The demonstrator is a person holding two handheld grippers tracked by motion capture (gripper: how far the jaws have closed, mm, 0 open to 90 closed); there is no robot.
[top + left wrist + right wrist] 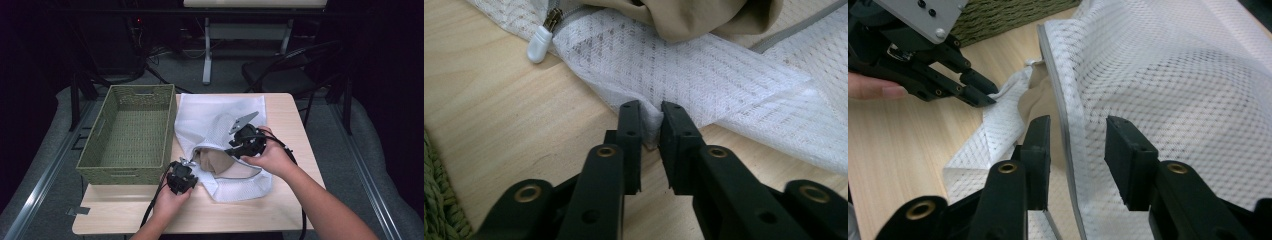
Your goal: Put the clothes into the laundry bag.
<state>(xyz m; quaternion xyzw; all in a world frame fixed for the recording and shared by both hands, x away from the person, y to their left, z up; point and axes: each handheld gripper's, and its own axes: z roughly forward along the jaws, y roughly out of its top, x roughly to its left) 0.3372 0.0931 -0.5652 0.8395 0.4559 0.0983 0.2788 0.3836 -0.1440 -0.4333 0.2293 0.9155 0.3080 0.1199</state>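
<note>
A white mesh laundry bag [215, 120] lies across the middle of the wooden table, with a tan garment [210, 162] bulging out of its unzipped mouth. My left gripper [651, 107] is shut on a fold of the bag's lower edge [651, 127]; it sits at the bag's near-left corner [189, 165]. The white zipper pull [540, 45] rests on the table just beyond. My right gripper [1078, 125] stands open over the bag's mouth [231, 149]. The grey zipper edge [1060, 117] runs between its jaws, and the pads do not press on it. The tan garment [1035, 97] shows just past the edge.
A green woven basket [95, 145] with nothing inside stands on the left half of the table, close beside the bag. The left gripper [979, 90] appears far off in the right gripper view. Bare wood [240, 212] runs along the near edge. A folding chair [295, 65] stands behind the table.
</note>
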